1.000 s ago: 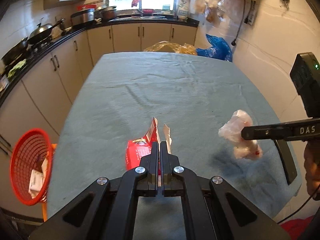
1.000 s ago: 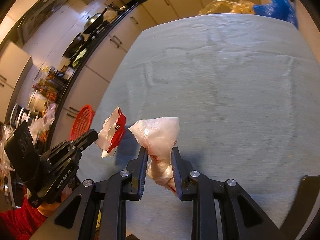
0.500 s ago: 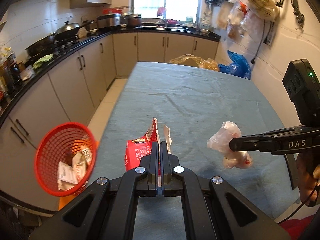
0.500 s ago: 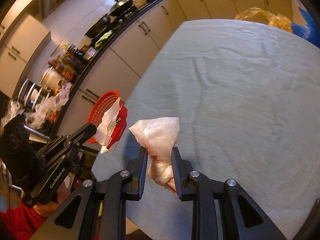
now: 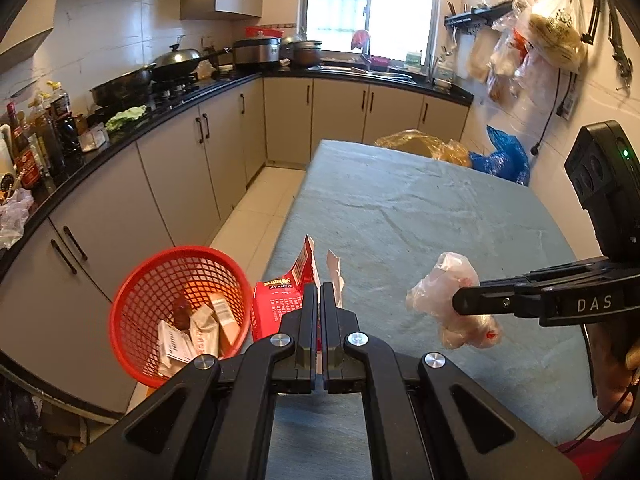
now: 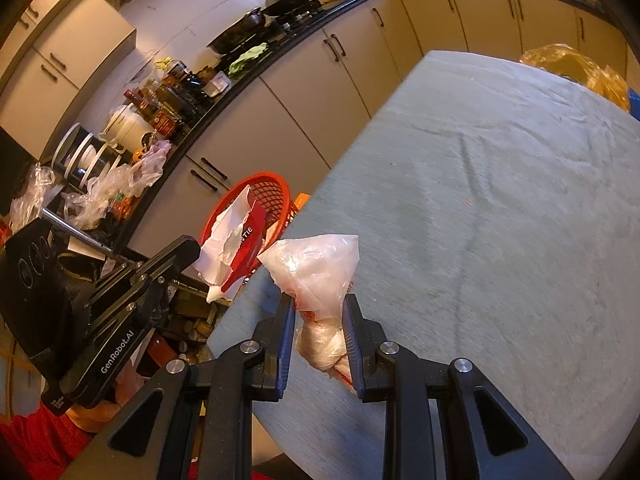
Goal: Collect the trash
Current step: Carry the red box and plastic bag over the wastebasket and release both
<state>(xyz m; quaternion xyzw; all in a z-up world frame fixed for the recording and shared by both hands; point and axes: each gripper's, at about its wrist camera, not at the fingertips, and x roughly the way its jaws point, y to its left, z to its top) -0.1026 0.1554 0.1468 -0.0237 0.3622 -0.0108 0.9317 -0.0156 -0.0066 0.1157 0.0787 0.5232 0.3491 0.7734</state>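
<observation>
Red wrapper [image 5: 276,308] pinched flat by left gripper [image 5: 318,300], red basket [image 5: 132,300] just down-left; plastic bag [image 6: 320,280] squeezed in right gripper [image 6: 318,308], farther off.

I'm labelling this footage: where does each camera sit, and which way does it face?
Left wrist: on the left gripper, looking down over the table toward the window; the right gripper and a hand show.
Right wrist: on the right gripper, looking toward the counter; the left gripper shows.
Shared: red wrapper, plastic bag, red basket.
</observation>
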